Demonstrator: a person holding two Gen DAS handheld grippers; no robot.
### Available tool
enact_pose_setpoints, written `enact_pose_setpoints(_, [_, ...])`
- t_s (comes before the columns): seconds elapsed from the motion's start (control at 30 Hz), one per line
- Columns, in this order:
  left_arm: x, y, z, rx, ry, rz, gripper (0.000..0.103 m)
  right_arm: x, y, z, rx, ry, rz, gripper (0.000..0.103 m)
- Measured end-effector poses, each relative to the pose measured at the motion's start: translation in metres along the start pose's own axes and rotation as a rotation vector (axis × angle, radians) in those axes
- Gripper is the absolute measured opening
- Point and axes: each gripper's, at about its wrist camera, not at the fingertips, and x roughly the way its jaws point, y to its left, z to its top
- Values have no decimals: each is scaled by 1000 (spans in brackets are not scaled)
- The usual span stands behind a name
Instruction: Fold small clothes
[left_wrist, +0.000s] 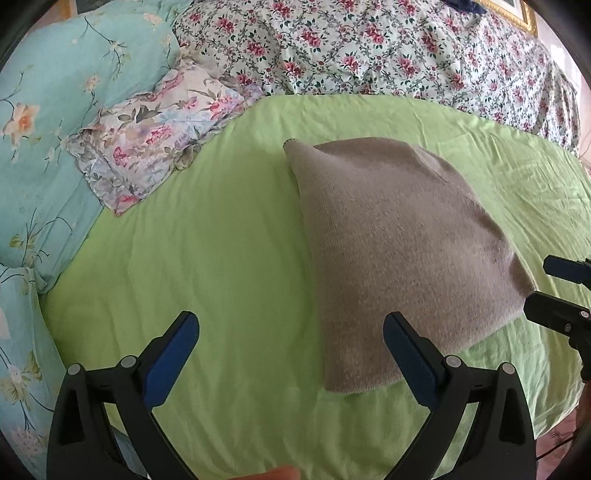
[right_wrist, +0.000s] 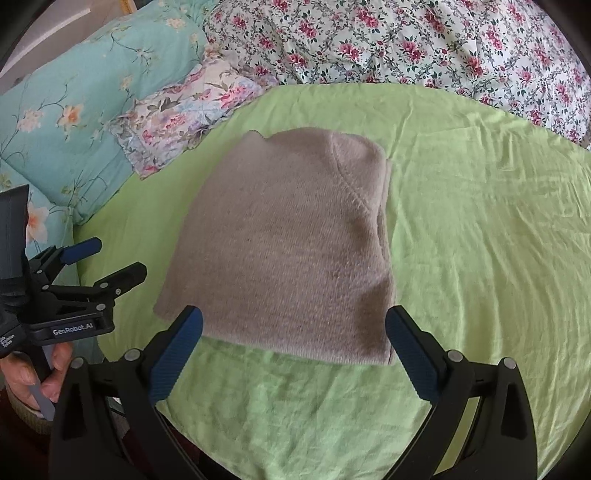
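Note:
A folded beige knit garment (left_wrist: 391, 251) lies flat on the green sheet (left_wrist: 221, 258); it also shows in the right wrist view (right_wrist: 291, 251). My left gripper (left_wrist: 291, 332) is open and empty, hovering above the sheet, with the garment's near left edge by its right finger. My right gripper (right_wrist: 293, 328) is open and empty, just above the garment's near edge. The right gripper also shows at the right edge of the left wrist view (left_wrist: 554, 291), beside the garment's near right corner. The left gripper also shows at the left of the right wrist view (right_wrist: 110, 258), open.
A teal floral quilt (left_wrist: 55, 129) and a pale floral pillow (left_wrist: 155, 136) lie at the left. A white quilt with pink flowers (left_wrist: 388, 48) runs along the back. The green sheet (right_wrist: 480, 240) extends right of the garment.

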Motion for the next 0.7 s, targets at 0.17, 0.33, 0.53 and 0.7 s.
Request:
enact_pose_setpoints(0.17, [5,0,6,-11,10,-6,100,4,-1,8,10,2,15,99])
enact_pose_setpoints(0.33, [12,0,9,-24,27,-11,100,10,1,15,14,6,14,99])
enact_pose_setpoints(0.53, [19,0,12,-38,36,-4,100,17,-3,22,27,15,24,99])
enact_pose_setpoints(0.7, [25,1,16,-48,49,-5,100,23,-9,23,47,24,25,99])
